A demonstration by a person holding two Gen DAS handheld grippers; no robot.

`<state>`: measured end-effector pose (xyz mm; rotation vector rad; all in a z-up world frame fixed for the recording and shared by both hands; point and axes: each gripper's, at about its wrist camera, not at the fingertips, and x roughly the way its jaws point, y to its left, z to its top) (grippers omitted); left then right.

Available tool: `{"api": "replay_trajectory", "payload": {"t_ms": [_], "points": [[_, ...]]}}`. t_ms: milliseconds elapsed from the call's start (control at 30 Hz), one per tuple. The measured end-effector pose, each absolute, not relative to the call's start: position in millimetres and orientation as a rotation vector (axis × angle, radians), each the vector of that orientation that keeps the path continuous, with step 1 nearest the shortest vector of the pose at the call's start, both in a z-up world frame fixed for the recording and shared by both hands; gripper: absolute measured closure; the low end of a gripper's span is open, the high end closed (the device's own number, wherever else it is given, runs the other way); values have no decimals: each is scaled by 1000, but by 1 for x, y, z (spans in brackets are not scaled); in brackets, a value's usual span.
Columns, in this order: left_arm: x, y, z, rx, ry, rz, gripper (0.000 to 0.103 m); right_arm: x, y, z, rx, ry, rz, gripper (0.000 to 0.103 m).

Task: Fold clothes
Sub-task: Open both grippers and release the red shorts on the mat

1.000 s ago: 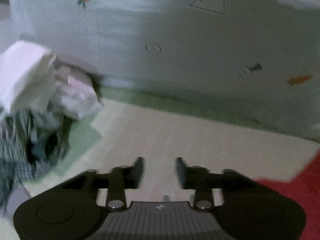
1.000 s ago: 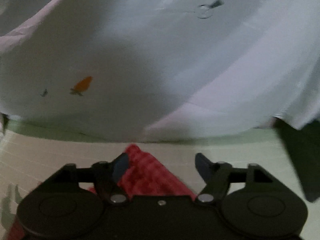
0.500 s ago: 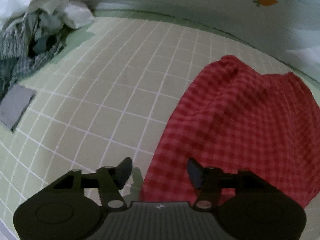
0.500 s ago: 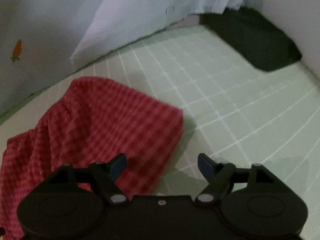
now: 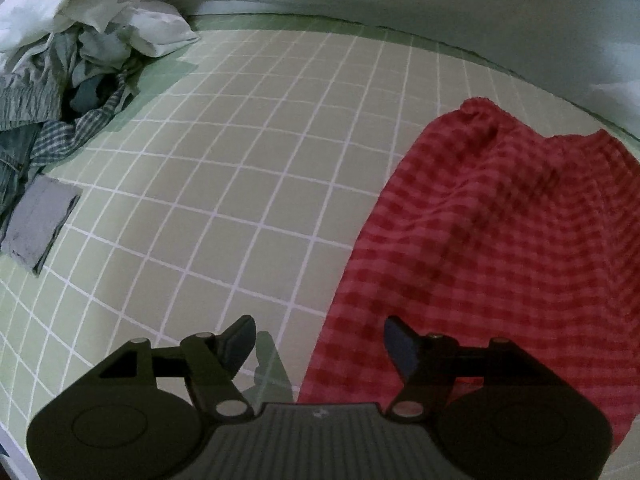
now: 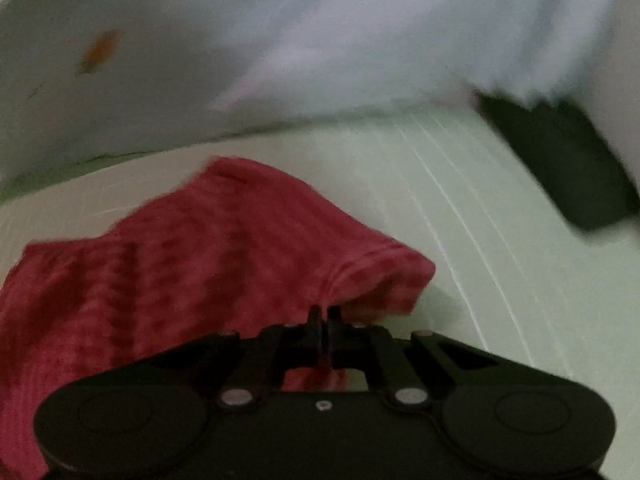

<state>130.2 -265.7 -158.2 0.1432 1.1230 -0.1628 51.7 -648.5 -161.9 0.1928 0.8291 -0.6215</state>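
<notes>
A red checked cloth lies on the pale green gridded mat, filling the right of the left wrist view. My left gripper is open and hovers over the cloth's near left edge, with its right finger above the fabric. In the right wrist view my right gripper is shut on the near right edge of the same red cloth, which bunches up around the closed fingers. This view is blurred.
A heap of unfolded clothes sits at the far left, with a folded grey piece in front of it. A white sheet with carrot prints backs the mat. A dark folded item lies at the far right.
Both grippers tilted down from the white sheet toward the mat and the red cloth. My right gripper, open half a second ago, has shut on the cloth's edge. The left stays open.
</notes>
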Motion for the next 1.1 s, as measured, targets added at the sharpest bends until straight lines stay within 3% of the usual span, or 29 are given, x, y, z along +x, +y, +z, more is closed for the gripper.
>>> {"api": "replay_trajectory", "payload": {"t_ms": [100,233,300,367,633,800,1100], "points": [[131,-267,-160,149,1133,-169,31,74,-607,-162,41,832,-464,100],[129,-268,-163,161,1143,-172,28,86,-582,-184,90,916,-334,98],[129,-267,-164,163,1150,-173,27,84,-579,-188,100,942,-315,92],[129,-267,-166,164,1157,-172,26,77,-577,-185,85,936,-303,70],[128,-269,-172,155,1161,-157,9,33,-622,-149,278,769,-451,30],[130,-265,-177,126,1177,-145,0,38,-640,-156,269,780,-509,29],[130,-263,-180,121,1169,-150,0,71,-645,-174,281,825,-428,32]]}}
